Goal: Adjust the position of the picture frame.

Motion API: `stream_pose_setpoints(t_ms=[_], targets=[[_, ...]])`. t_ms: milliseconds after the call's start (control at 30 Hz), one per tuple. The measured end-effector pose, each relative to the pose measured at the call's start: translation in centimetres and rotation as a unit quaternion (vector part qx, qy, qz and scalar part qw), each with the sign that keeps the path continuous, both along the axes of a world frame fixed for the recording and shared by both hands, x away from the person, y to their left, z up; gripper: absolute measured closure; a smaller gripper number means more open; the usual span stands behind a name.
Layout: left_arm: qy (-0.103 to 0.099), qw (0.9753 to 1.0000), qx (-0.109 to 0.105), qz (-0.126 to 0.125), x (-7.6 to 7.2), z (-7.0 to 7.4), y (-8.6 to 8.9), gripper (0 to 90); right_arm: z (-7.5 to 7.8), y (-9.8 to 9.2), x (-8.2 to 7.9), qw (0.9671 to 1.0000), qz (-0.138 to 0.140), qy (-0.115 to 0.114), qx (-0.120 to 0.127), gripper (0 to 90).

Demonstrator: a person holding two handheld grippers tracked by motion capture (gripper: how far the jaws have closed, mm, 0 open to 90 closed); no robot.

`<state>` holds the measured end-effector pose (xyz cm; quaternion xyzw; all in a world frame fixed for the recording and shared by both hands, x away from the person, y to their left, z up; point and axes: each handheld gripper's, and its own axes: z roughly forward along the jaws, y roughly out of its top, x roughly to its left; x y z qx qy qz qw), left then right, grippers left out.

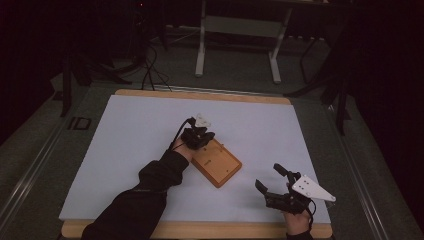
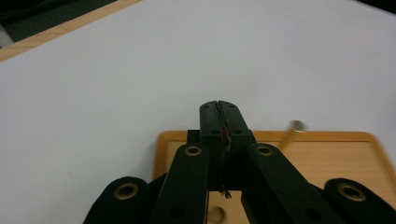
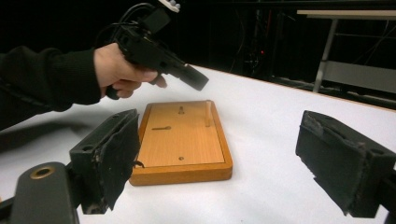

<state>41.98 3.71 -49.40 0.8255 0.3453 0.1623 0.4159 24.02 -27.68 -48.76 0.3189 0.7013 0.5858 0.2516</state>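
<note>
A flat wooden board [image 1: 220, 167] with small holes lies slantwise at the middle of the white tabletop [image 1: 130, 145]. A thin wooden peg [image 3: 208, 113] stands upright near its far end, and a small pin [image 3: 161, 128] lies flat on it. My left gripper [image 1: 207, 136] hovers over the board's far corner, shut, with its jaws pressed together [image 2: 219, 109] and nothing sticking out past the tips. In the left gripper view the peg [image 2: 292, 133] stands just right of the jaws on the board [image 2: 327, 158]. My right gripper [image 1: 267, 176] is open near the table's front right, facing the board [image 3: 182, 144].
The white sheet covers a wooden table whose edge [image 1: 200, 95] shows at the back. Behind it stand a white table frame [image 1: 237, 30], dark stands and cables [image 1: 150, 65] on the floor. Bare white surface lies left of and behind the board.
</note>
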Motion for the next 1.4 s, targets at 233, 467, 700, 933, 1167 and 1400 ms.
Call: stream_pose_setpoints(t_ms=[233,467,700,933,1167,1400], targets=[[0.000,0.9999,0.015,-0.002,2.5,-0.9,-0.2,90.0,-0.1,0.0,0.1,1.0000,0.003,0.005,0.001,13.3],[0.007,0.9996,0.024,-0.012,4.2,-2.1,-0.1,90.0,-0.2,-0.1,0.1,1.0000,0.005,0.005,0.000,13.3],[0.026,0.9987,0.040,-0.017,5.2,-2.9,-0.4,90.0,-0.2,-0.1,0.1,1.0000,0.005,0.003,-0.004,13.4],[0.033,0.9978,0.052,-0.024,5.5,-3.0,-0.7,90.0,-0.2,-0.1,0.1,0.9999,0.006,0.006,-0.009,13.5],[0.030,0.9963,0.072,-0.036,4.9,-2.6,-0.6,90.0,-0.2,0.0,0.1,0.9999,0.009,0.005,-0.013,13.5],[0.036,0.9968,0.062,-0.036,3.6,-2.7,0.8,90.0,-0.2,0.1,0.1,0.9999,0.010,0.004,-0.013,13.5]])
